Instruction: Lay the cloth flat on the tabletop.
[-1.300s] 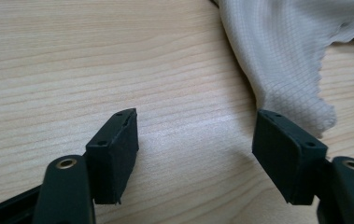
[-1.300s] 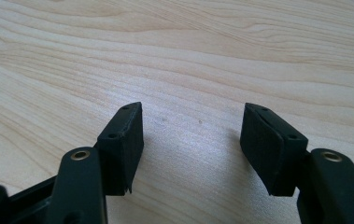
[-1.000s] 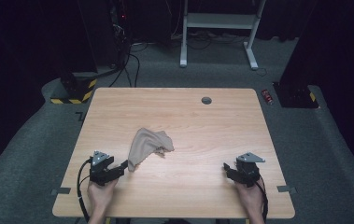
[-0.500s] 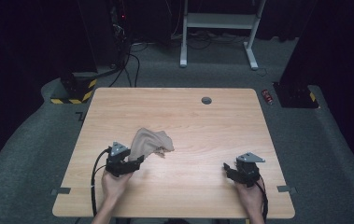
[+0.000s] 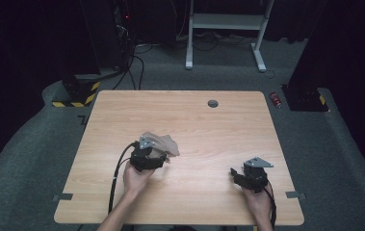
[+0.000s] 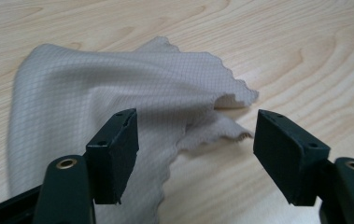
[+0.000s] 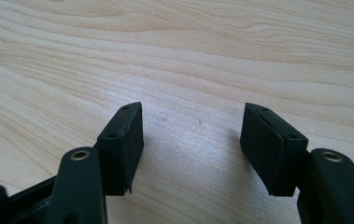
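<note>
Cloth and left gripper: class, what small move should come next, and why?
Probably ease the left gripper forward and shut it on the near scalloped edge of the beige cloth. Its jaws stand open with that rumpled edge between them, not yet pinched, while the right gripper waits open over bare table.

the cloth [image 6: 95, 88] is matt beige fabric with a fine grid weave and scalloped edges; the table [image 5: 228, 125] is smooth, pale wood grain with a soft sheen.

grey carpet [image 5: 35, 159], dark room, white table frame [image 5: 223, 21]
</note>
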